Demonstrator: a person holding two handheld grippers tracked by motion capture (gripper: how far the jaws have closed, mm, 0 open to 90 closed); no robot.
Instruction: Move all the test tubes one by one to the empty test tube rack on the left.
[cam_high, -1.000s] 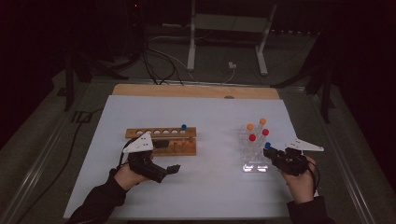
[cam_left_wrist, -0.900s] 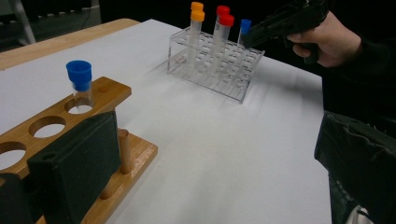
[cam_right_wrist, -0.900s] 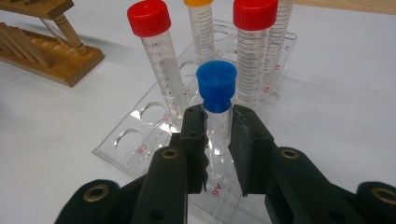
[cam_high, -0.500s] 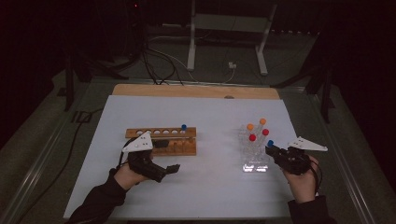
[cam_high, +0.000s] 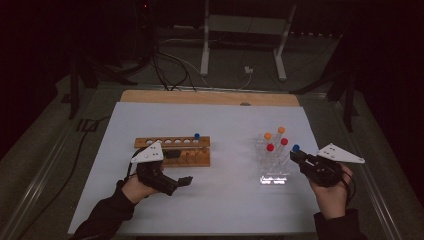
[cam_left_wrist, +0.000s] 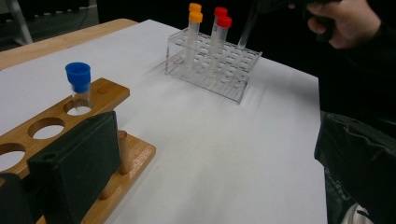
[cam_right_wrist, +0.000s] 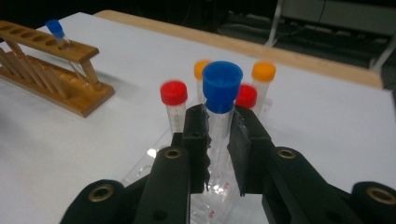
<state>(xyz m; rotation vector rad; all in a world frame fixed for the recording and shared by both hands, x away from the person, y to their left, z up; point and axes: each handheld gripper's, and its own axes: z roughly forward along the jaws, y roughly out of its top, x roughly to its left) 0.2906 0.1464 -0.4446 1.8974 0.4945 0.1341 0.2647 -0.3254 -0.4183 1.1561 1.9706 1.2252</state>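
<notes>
The blue-capped tube (cam_right_wrist: 221, 100) sits clamped between the jaws of the right gripper (cam_right_wrist: 217, 140), held upright just beside the clear rack (cam_high: 272, 167) and lifted above it at the table's right side. Two orange-capped and two red-capped tubes stand in that rack. Across the white sheet (cam_high: 230, 130), the left gripper (cam_left_wrist: 70, 172) rests against the wooden rack (cam_high: 175, 152), one jaw along its front; I cannot tell whether it grips. Another blue-capped tube (cam_left_wrist: 79, 84) stands in the wooden rack's end hole. Beyond the wooden table edge (cam_high: 210, 97), cables and a metal stand's legs lie on a dark floor.
</notes>
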